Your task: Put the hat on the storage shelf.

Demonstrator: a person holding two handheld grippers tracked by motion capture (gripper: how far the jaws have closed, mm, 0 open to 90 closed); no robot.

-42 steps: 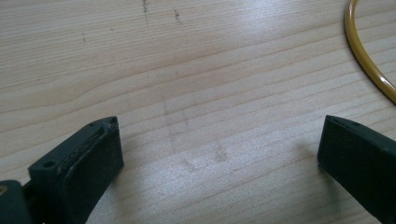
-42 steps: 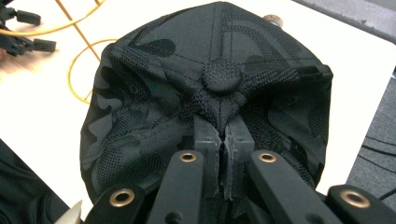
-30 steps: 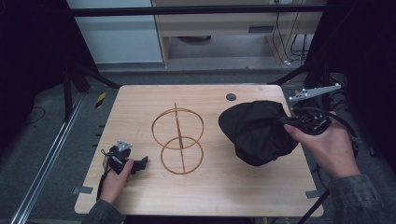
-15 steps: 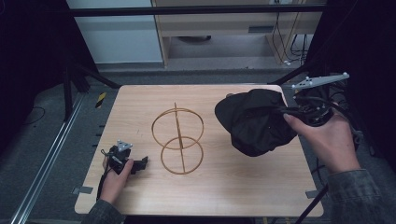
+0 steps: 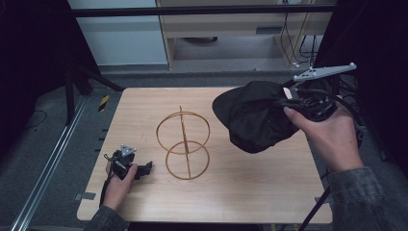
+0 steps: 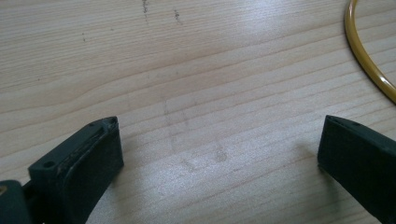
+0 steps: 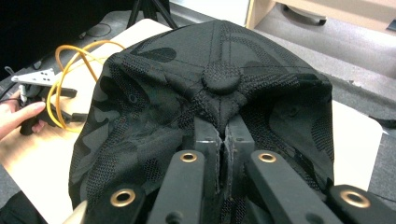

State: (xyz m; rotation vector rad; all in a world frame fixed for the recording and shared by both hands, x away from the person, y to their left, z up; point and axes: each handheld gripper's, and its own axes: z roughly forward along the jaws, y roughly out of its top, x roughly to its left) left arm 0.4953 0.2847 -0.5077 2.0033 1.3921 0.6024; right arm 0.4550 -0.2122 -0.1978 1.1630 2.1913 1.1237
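A black camouflage cap [image 5: 255, 115] hangs in the air over the right part of the wooden table [image 5: 250, 192], with my right gripper [image 5: 287, 102] shut on its crown fabric. In the right gripper view the two jaws pinch the cloth just below the cap's top button [image 7: 221, 77], and the right gripper [image 7: 223, 140] points at the cap [image 7: 154, 116]. A gold wire stand [image 5: 184, 143] made of crossed rings stands at the table's middle. My left gripper [image 5: 144, 167] rests on the table at the front left, open, with bare wood between its jaws [image 6: 215, 154].
A curved piece of the gold wire stand [image 6: 369, 60] lies at the upper right of the left gripper view. A small dark round disc [image 5: 237, 89] sits near the table's far edge. Behind the table are a cabinet and shelving [image 5: 216, 33]. Dark curtains flank both sides.
My right gripper has lifted the cap off the table and carried it up and slightly toward the far side. The left gripper has stayed in place.
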